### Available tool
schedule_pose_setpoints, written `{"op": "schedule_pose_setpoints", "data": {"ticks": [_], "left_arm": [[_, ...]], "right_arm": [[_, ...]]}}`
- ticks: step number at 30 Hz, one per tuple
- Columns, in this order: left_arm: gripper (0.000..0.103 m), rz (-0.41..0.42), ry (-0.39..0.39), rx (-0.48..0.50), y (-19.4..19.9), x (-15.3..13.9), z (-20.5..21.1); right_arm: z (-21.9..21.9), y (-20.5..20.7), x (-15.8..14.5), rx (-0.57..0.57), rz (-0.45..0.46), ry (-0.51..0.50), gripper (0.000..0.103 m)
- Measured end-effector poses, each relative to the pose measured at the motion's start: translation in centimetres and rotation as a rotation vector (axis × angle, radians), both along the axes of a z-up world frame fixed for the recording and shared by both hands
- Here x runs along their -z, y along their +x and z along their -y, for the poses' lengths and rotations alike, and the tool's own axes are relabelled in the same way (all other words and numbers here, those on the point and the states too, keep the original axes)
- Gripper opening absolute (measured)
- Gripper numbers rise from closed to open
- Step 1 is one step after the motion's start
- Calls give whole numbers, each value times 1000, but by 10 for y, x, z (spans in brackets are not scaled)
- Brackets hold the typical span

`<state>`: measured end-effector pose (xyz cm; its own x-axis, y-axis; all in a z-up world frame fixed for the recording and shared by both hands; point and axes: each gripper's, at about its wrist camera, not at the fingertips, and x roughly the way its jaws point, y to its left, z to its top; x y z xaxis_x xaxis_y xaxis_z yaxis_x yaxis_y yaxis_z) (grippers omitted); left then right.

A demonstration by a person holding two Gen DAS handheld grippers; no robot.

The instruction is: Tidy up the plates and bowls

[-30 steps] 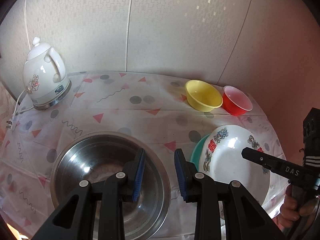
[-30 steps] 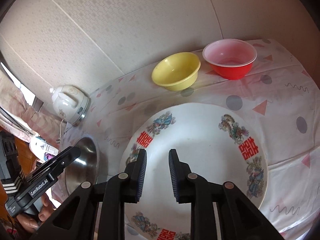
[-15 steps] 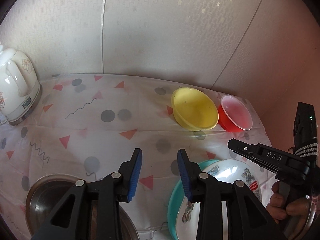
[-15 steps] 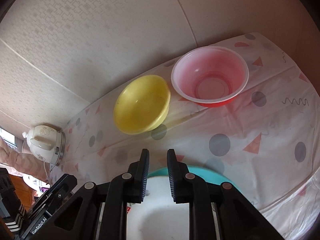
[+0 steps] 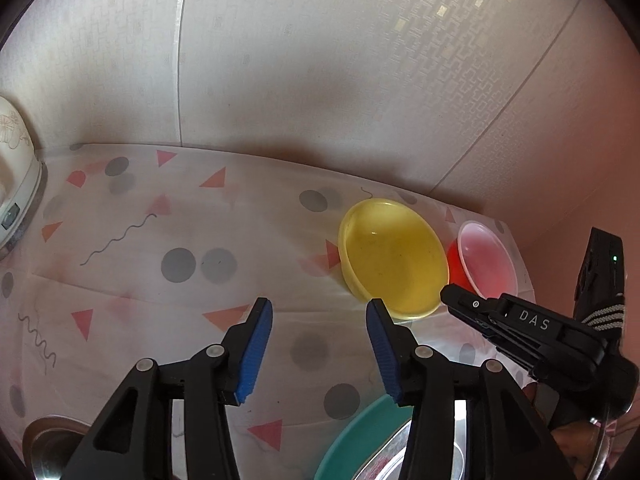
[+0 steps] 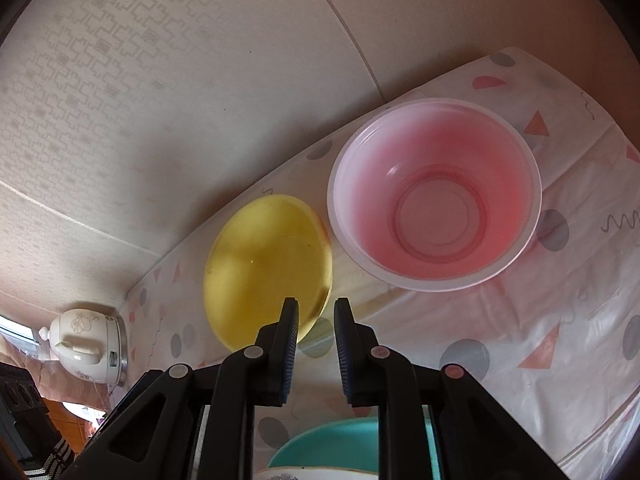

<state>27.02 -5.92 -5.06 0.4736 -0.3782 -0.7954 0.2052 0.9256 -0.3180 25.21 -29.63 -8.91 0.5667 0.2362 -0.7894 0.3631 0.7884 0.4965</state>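
While the left gripper (image 5: 318, 316) opens over bare cloth, a round yellow plastic bowl (image 5: 394, 258) sits just right of its fingertips; the right gripper (image 6: 316, 316), nearly shut and empty, overlaps its rim.

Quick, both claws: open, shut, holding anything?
Left claw: opening, nothing between its pads.
Right claw: nearly shut, holding nothing.

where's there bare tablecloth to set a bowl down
The widest free patch lies between the kettle and the yellow bowl, ahead of the left claw. The corner is crowded: yellow bowl, red bowl and teal plate sit close together.
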Motion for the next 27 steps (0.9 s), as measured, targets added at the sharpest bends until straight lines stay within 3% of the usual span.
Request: {"op": "schedule_pose_setpoints", "data": {"ticks": [6, 14, 17, 19, 27], "left_arm": [[44, -25, 31, 0, 18, 8, 16], [30, -39, 6, 22, 34, 17, 33], [15, -54, 26, 45, 39, 24, 41], [11, -59, 10, 54, 41, 27, 44], [11, -33, 32, 61, 36, 25, 44]], "right_arm": [[1, 11, 5, 0, -9, -3, 19], [-3, 21, 12, -28, -11, -21, 14], [-10, 26, 12, -42, -10, -27, 12], [-10, 26, 13, -49, -9, -30, 12], [-17, 26, 13, -71, -11, -44, 12]]}}
